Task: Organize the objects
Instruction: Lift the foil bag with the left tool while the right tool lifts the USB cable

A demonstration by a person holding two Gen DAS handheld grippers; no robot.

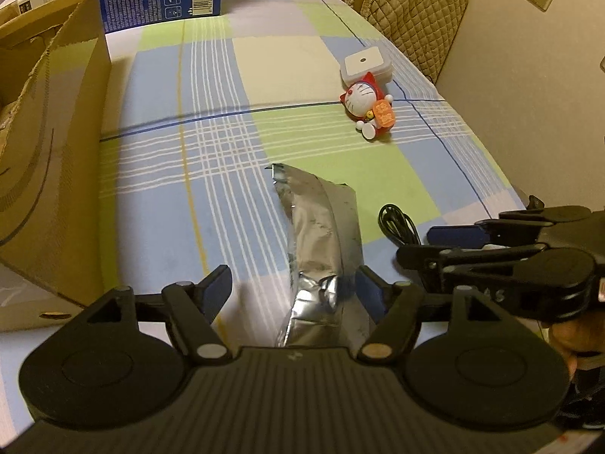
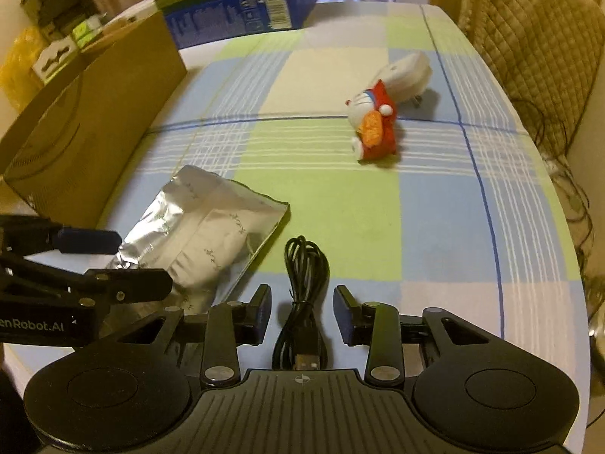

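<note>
Left wrist view: the left hand-held gripper (image 1: 294, 287) stands spread apart around the near end of the silver foil pouch (image 1: 319, 234) on the checked counter (image 1: 211, 121). Beyond the pouch lies a red toy figure (image 1: 368, 108).

Right wrist view: the right hand-held gripper (image 2: 302, 314) is spread apart around a coiled black cable (image 2: 304, 302), just right of the pouch (image 2: 204, 234).

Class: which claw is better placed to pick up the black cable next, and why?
The right claw: it is open with the black cable lying between its fingers. The left claw is open around the foil pouch instead.
</note>
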